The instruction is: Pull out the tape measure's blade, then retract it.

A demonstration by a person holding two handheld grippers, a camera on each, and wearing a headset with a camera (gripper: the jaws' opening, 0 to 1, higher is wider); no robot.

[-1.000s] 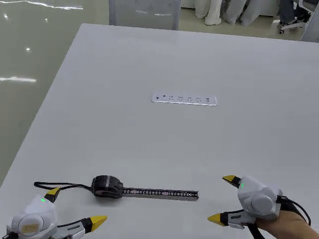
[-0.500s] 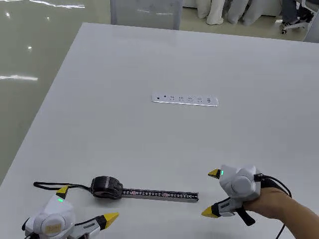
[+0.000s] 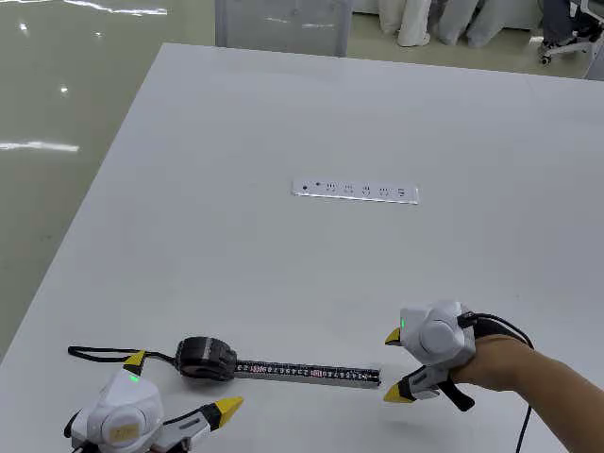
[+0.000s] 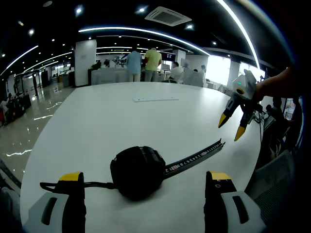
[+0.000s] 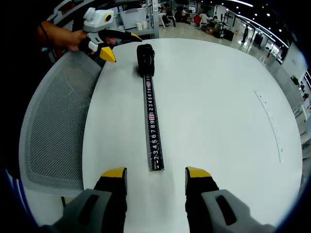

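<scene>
A black tape measure point(image 3: 207, 358) lies near the table's front edge, its blade point(image 3: 307, 374) pulled out flat to the right, with a black wrist strap point(image 3: 109, 355) trailing left. My left gripper point(image 3: 181, 387) is open just in front of the case point(image 4: 137, 171), jaws on either side of it without touching. My right gripper point(image 3: 394, 365) is open, its yellow tips a short way right of the blade's end hook point(image 5: 156, 168), which lies between and just ahead of its jaws. The case point(image 5: 146, 58) is at the far end of the blade in the right gripper view.
A white power strip point(image 3: 355, 191) lies flat in the middle of the white table point(image 3: 283, 113). A grey mesh chair point(image 5: 53, 121) stands at the table's near edge. Glossy floor and another chair point(image 3: 278, 24) lie beyond the far edge. People stand in the background.
My right gripper has moved left and forward toward the blade's end. My left gripper has shifted right and up toward the case. The tape measure has not moved.
</scene>
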